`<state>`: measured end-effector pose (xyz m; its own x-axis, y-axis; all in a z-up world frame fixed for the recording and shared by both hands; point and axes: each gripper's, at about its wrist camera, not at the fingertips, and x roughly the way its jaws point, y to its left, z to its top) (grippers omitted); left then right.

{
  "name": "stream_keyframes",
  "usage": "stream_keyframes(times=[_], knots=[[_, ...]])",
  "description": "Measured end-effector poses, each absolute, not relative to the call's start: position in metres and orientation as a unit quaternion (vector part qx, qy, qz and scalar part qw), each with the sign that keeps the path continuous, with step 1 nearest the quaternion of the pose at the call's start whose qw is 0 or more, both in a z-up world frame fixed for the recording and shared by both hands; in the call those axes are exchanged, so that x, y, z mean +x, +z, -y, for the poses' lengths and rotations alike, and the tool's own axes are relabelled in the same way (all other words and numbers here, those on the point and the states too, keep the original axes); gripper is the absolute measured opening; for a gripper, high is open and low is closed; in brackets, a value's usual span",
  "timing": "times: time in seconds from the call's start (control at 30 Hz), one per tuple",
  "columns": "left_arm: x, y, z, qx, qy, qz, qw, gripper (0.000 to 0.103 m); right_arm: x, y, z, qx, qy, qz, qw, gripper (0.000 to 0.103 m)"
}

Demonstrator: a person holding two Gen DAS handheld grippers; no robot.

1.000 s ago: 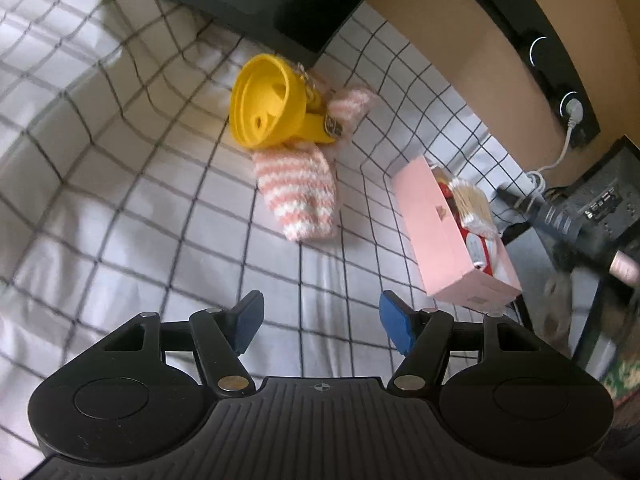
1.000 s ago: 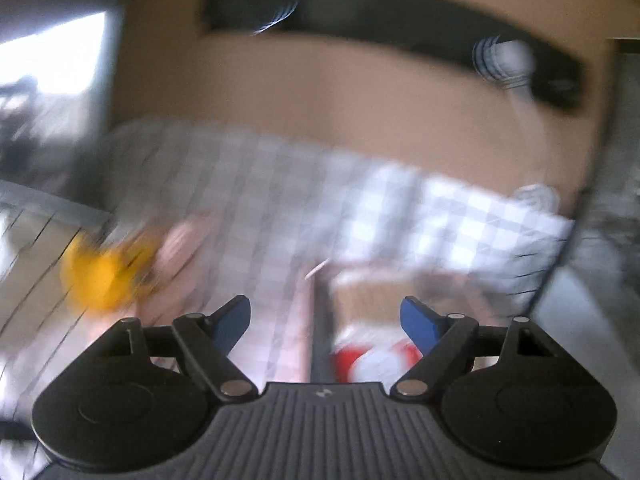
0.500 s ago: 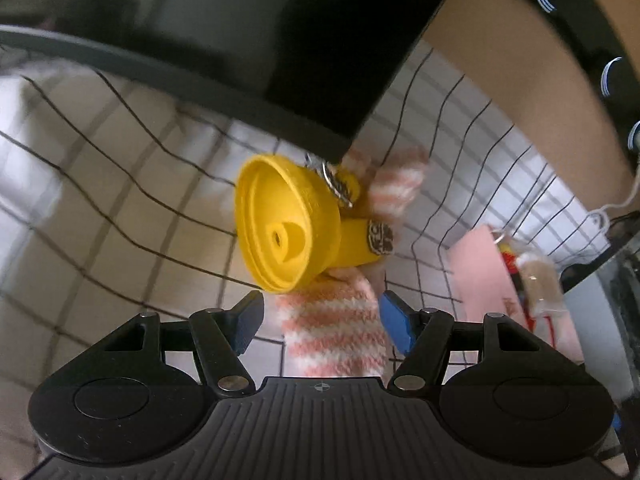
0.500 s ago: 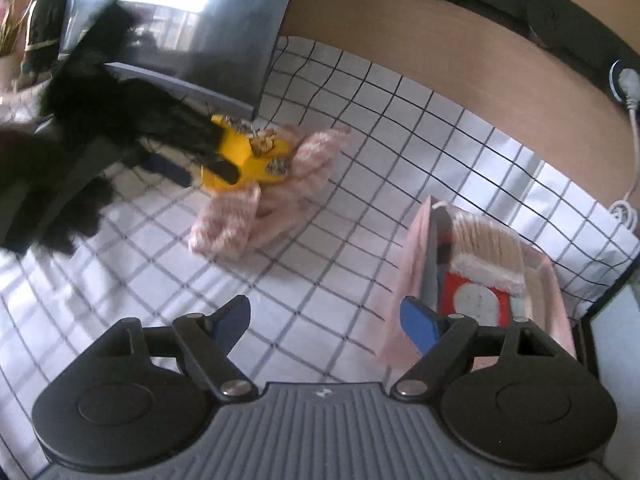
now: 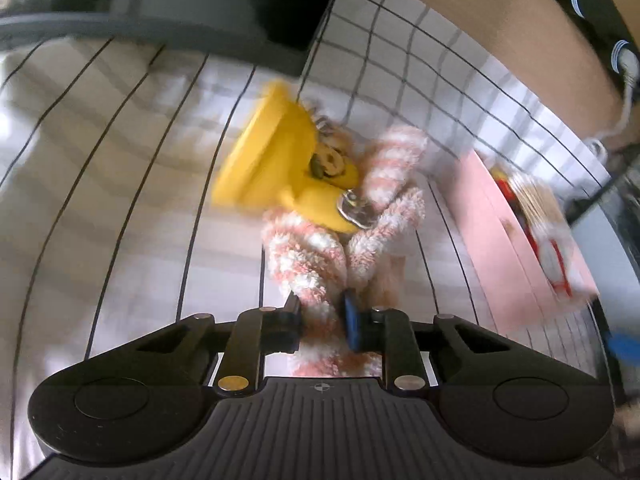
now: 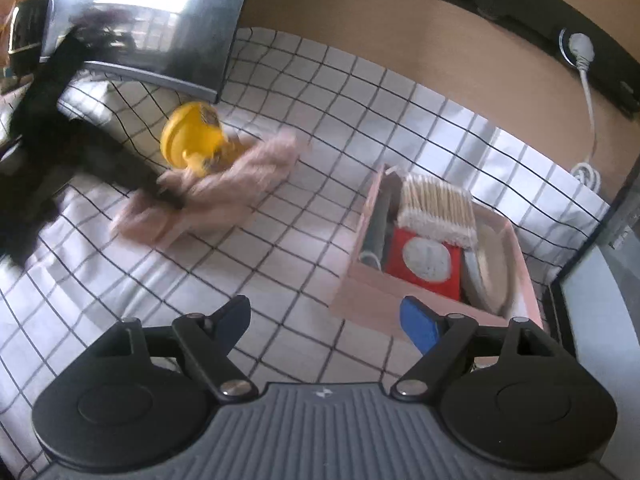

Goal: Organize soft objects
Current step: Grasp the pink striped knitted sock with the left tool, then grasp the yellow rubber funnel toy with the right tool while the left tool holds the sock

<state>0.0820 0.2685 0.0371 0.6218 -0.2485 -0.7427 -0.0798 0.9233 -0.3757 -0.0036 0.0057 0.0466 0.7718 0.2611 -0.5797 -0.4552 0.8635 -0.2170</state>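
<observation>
Now your left gripper [image 5: 322, 312] has just closed its fingers on the near end of the striped fuzzy sock [image 5: 316, 256], whose length runs away toward the bench's back edge under the yellow toy [image 5: 276, 164]. Your right gripper [image 6: 324, 320] is open and empty, beside the pink box [image 6: 400, 292] of cotton swabs [image 6: 438, 208].

Cloth [image 6: 360, 128] covers table. Sock [image 5: 320, 256] on cloth, left of box [image 6: 362, 276]; funnel [image 5: 264, 156] on sock's far part. Monitor [image 6: 160, 20] behind funnel. Box well right of sock, holds swabs [image 6: 438, 208], packet [image 6: 428, 264]. Wall [image 6: 400, 28] behind cloth; plug [image 6: 580, 46], cord on wall, behind box.
</observation>
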Motion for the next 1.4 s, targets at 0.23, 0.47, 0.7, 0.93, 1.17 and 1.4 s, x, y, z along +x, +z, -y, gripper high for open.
stream_keyframes(times=[0.23,0.47,0.7,0.93,1.17,1.4], knots=[[-0.018,0.045,-0.282,-0.236,-0.059,-0.468,0.850,0.023,0.019,0.062,-0.039,-0.149,0.264,-0.261,0.917,0.083],[-0.071,0.061,-0.325,-0.249,0.070,-0.430,0.865,0.022,0.035,0.064,-0.096,-0.128,0.344,-0.279,0.887,0.083],[-0.106,0.066,-0.358,-0.290,0.146,-0.405,0.855,0.020,0.035,0.046,-0.155,-0.152,0.378,-0.288,0.867,0.083],[-0.103,0.068,-0.355,-0.281,0.141,-0.420,0.852,0.021,0.065,0.020,-0.181,-0.131,0.350,-0.344,0.861,0.074],[-0.099,0.068,-0.351,-0.264,0.087,-0.411,0.868,0.021,0.075,0.066,-0.158,-0.030,0.360,-0.300,0.883,0.045],[-0.067,0.067,-0.329,-0.224,-0.025,-0.421,0.879,0.021,0.066,0.077,-0.121,-0.010,0.308,-0.288,0.907,0.058]])
